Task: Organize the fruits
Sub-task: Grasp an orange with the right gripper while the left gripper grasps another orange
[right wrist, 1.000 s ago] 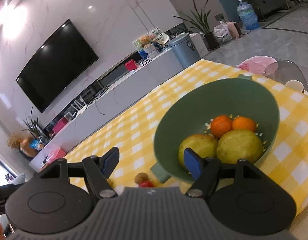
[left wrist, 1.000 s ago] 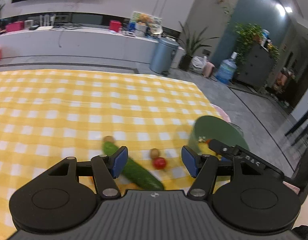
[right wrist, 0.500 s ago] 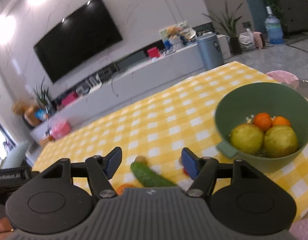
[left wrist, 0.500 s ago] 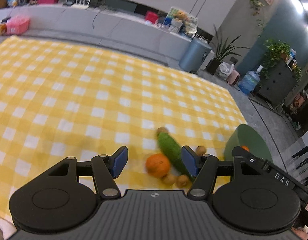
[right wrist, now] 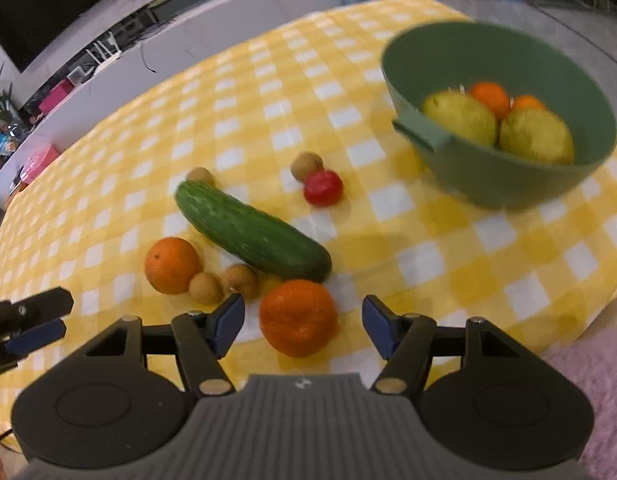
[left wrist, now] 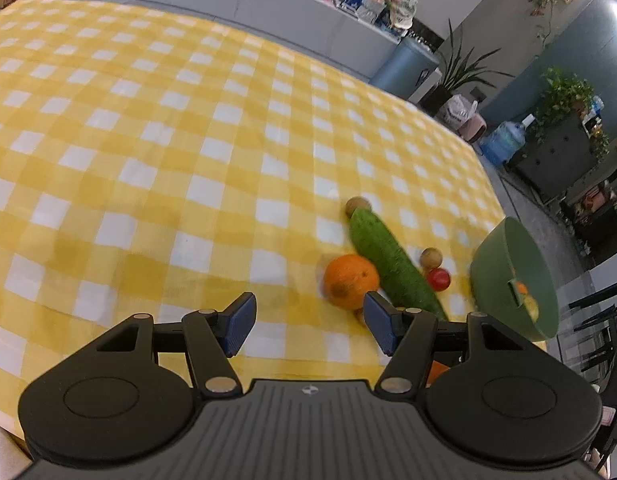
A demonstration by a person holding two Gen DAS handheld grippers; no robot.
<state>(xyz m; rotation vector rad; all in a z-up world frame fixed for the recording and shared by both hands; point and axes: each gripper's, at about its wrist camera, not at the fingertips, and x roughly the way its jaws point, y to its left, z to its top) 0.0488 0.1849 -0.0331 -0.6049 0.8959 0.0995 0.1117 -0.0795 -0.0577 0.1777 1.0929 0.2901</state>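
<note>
In the right wrist view, the cucumber (right wrist: 252,232) lies centre frame, the bowl (right wrist: 488,176) upper right, an orange (right wrist: 298,316) below the cucumber.

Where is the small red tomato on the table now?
In the right wrist view the tomato lies on the checked cloth, touching a small brown fruit, between the cucumber and the green bowl.

The left gripper (left wrist: 306,322) is angled downward with its blue-padded fingers (left wrist: 238,322) held apart; nothing is gripped between them. The right gripper (right wrist: 302,322) is likewise pitched down, and its jaws have just been closing; its fingers (right wrist: 228,322) are not pressed against anything.
</note>
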